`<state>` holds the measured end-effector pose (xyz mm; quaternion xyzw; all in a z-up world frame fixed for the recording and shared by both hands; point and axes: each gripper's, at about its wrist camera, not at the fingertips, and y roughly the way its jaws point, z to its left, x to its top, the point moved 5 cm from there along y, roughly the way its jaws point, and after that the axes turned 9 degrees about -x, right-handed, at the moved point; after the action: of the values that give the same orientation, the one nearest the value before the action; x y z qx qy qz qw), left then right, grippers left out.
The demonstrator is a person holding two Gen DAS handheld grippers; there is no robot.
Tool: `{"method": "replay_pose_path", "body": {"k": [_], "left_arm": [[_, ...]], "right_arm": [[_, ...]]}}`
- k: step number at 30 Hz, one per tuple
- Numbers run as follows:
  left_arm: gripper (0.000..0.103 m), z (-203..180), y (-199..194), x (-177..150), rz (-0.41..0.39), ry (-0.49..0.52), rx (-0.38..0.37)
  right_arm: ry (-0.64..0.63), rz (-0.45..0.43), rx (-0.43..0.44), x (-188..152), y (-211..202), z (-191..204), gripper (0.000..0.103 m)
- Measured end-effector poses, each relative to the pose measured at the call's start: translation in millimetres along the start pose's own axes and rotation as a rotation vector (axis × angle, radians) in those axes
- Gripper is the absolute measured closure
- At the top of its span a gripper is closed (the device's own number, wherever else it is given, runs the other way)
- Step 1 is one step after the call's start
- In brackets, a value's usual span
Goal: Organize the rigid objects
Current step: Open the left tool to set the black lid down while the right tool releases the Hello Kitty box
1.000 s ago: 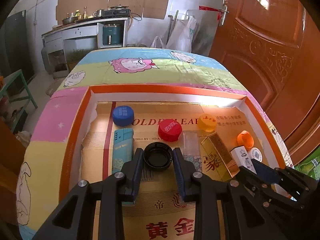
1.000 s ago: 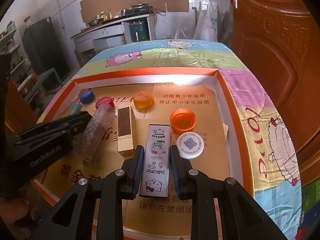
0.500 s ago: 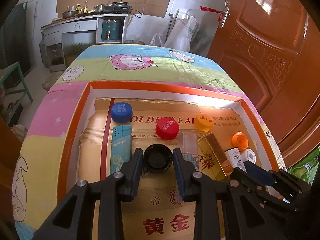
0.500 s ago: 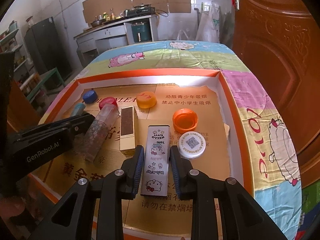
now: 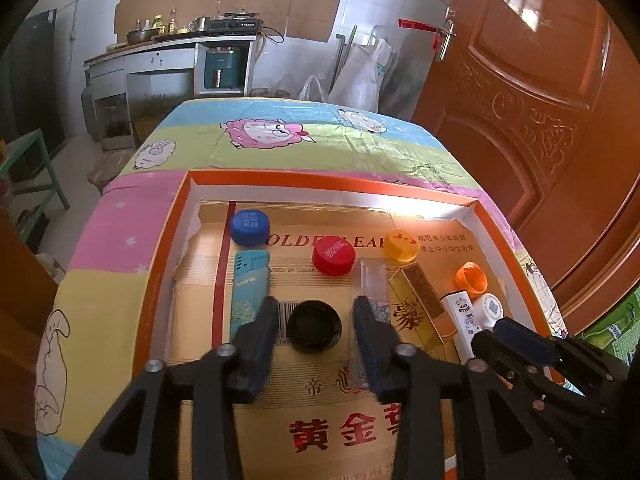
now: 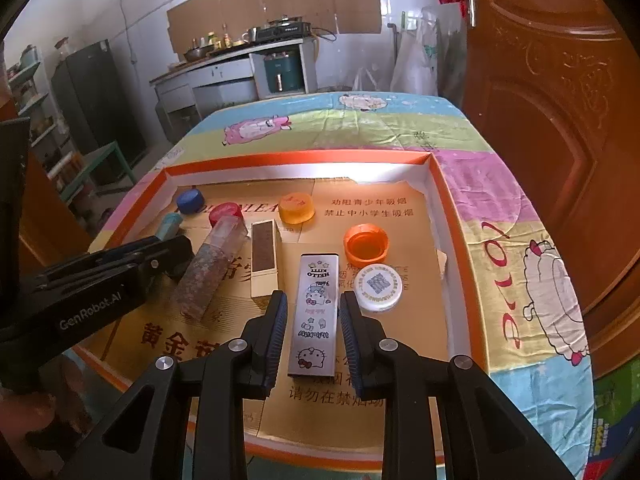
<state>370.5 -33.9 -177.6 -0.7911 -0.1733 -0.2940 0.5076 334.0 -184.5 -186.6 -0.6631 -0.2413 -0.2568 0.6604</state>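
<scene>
On the bench, over a cartoon-print cloth (image 5: 280,148), sits a shallow orange-rimmed tray (image 5: 168,248) lined with flattened gold cardboard, and all the small rigid pieces lie inside it. Largest are the long ones: a gold box (image 6: 264,256), a clear tube of glittery bits (image 6: 212,264) leaning beside it, a teal lighter (image 5: 250,280) at the left, and a white cartoon-printed lighter (image 6: 316,312). Smaller are the caps: blue (image 5: 250,227), red (image 5: 333,255), yellow (image 5: 401,245), an upturned orange one (image 6: 366,243), a white one (image 6: 378,287) and a black one (image 5: 315,330).

The left gripper (image 5: 315,332) is opening; the black cap lies between its jaws with clear gaps on both sides, resting on the cardboard. The right gripper (image 6: 313,326) is nearly closed around the white lighter, pads at or just off its long sides; whether they actually press it I cannot tell.

All of these look light, stiff and smooth, so they will likely skid on the cardboard if nudged. The caps are best pinched across the rim, the lighters and box across their narrow width near the middle.
</scene>
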Motion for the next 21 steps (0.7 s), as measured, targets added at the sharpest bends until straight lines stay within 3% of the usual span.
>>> {"method": "replay_pose_path", "body": {"k": [7,15,21], "left_arm": [[0.055,2,-5,-3,-0.006,-0.007,-0.001],[0.055,-5,-43,-6,-0.094,-0.023,0.008],[0.055,-11,-79,-16,-0.141,-0.037,0.090]], "right_arm": [[0.005,-0.011,0.000,-1,-12,-2,0.075],[0.019,-0.043,-0.015,-4,-32,-1,0.075],[0.030,-0.080,-0.022,-5,-55,1,0.075]]}}
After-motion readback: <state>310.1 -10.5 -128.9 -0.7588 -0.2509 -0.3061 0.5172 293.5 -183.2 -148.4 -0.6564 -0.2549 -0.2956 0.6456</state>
